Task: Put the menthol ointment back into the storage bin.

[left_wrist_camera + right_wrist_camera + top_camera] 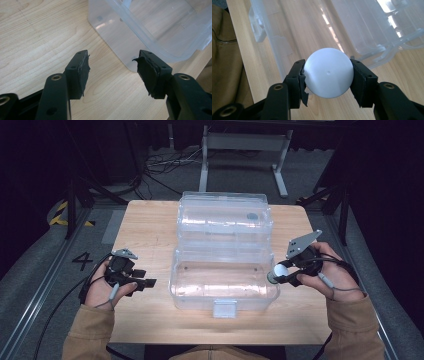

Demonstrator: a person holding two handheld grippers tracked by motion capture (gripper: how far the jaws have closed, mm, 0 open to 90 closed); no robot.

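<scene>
A clear plastic box [180, 287] stands open in the middle of the wooden table [145, 227], its lid [225, 215] folded back behind it. My right gripper [276, 275] is shut on a white ball [281, 269] at the box's right rim. In the right gripper view the white ball [328, 72] sits squeezed between both pads, just over the box wall [275, 42]. My left gripper [149, 282] hovers open left of the box, with nothing between its pads [85, 72]. The box corner [110, 32] lies just ahead of it.
A latch tab [224, 308] sticks out at the box's front. A small dark round spot [252, 216] shows on the lid. Bare tabletop lies to the left and front of the box. Beyond the table are a metal stand [245, 150] and floor cables [165, 165].
</scene>
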